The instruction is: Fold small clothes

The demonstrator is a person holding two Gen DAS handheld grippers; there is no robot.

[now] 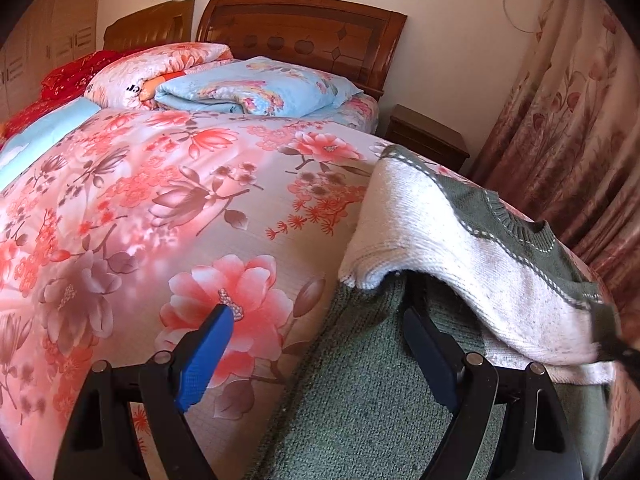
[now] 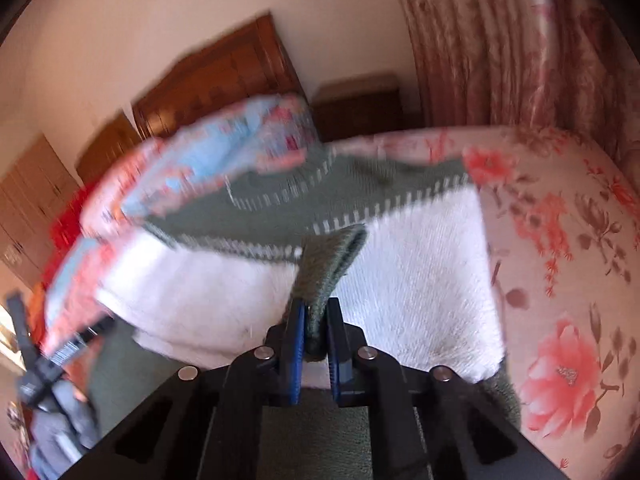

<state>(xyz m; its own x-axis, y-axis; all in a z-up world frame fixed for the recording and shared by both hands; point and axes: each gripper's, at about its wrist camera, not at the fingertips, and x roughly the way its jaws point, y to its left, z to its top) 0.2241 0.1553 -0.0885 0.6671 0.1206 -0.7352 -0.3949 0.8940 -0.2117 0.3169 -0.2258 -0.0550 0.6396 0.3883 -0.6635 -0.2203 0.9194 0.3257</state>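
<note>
Floral pink bed quilt (image 2: 560, 280) carries the green-and-white knitted sweater (image 2: 420, 280); right gripper (image 2: 316, 332) pinches its green cuff just ahead, left gripper (image 1: 320, 340) gapes empty.

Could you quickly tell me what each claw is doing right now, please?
Left claw: open, holding nothing.
Right claw: closed on the sweater's green edge.

Left claw (image 1: 320, 344): jaws wide apart, angled downward. Left finger with blue pad (image 1: 204, 360) in clear view. Right finger (image 1: 430, 356) dark, its tip tucked under raised knit fold; nothing pinched between pads.

Right claw (image 2: 316, 336): jaws drawn nearly together, blue pads (image 2: 295, 360) clamping green knit strip (image 2: 328, 268) upright between them; angled downward. Black linkage and silver pivot pins visible on both claws. Right wrist view motion-blurred.
</note>
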